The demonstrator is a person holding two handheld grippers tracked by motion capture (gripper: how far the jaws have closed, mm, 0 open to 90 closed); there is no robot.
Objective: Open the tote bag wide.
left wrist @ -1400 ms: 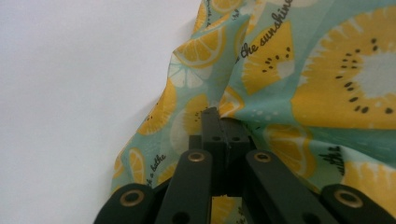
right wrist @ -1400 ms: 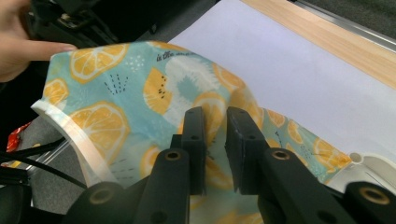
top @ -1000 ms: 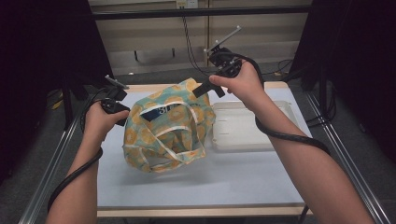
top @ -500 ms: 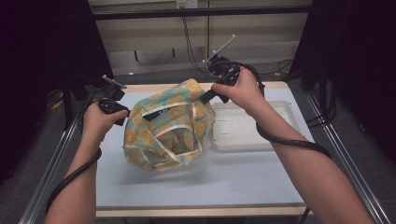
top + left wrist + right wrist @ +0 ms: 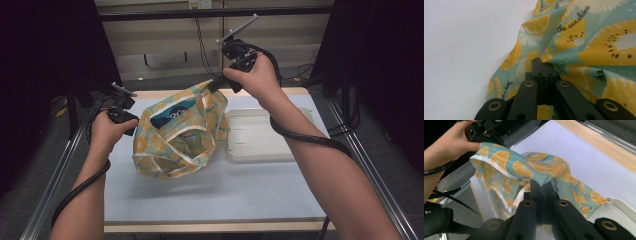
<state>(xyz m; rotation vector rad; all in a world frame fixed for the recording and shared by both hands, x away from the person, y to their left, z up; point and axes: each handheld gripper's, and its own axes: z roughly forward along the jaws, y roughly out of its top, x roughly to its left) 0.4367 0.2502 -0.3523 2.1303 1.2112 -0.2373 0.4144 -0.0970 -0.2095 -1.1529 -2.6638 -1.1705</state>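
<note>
A teal cloth bag point(image 5: 180, 135) printed with lemon and kiwi slices hangs above the white table cover point(image 5: 210, 195), stretched between both grippers. My left gripper point(image 5: 129, 122) is shut on the bag's left edge; its jaws pinch the cloth point(image 5: 584, 42) in the left gripper view point(image 5: 543, 66). My right gripper point(image 5: 216, 85) is higher, at the back, shut on the bag's upper right edge point(image 5: 541, 168), with a fold of cloth draped over its tips point(image 5: 543, 186). A dark blue item with white lettering point(image 5: 172, 116) shows in the bag's mouth.
A shallow white tray point(image 5: 260, 145) lies on the table right of the bag, close under my right forearm. Metal rails point(image 5: 65, 165) run along both table sides, and a wooden edge point(image 5: 200, 226) fronts the table. Cables hang behind the table.
My right hand has risen and lifted the bag's right edge, so the bag now hangs taller and its mouth tilts up. The left hand has stayed where it was.
</note>
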